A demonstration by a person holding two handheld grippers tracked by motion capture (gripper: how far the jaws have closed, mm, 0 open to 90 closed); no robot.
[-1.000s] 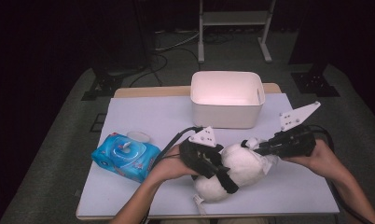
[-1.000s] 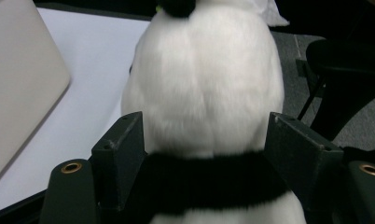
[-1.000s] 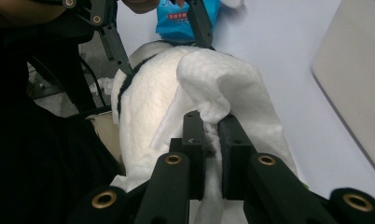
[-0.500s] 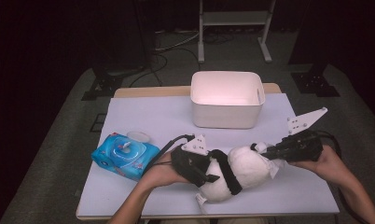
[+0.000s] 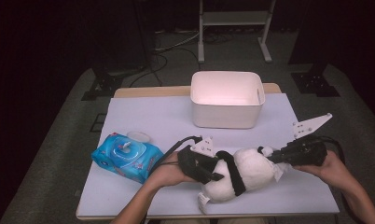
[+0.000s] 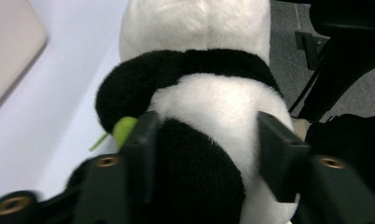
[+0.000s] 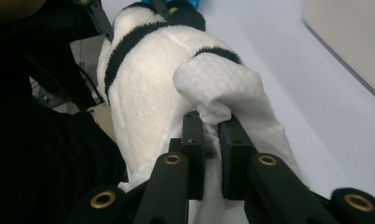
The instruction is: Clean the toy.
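A: White table (image 5: 143, 116), dark room, grey floor (image 5: 45, 154). White tub (image 5: 226, 99) at the back, blue wipes pack (image 5: 125, 156) at the left.

B: Toy panda (image 5: 244, 175) lying near the front edge. Left gripper (image 6: 204, 154) just been closing, squeezing the panda's body. Right gripper (image 7: 212, 140) pinched tight on a white wipe (image 7: 232, 98) against the panda.

A: Lower than a moment ago, that right one.

looks like a lab or recording studio: dark room, lit table (image 5: 143, 116) under a pale sheet, cables (image 5: 162, 51) across grey carpet, metal stand (image 5: 234, 18) beyond its far edge.
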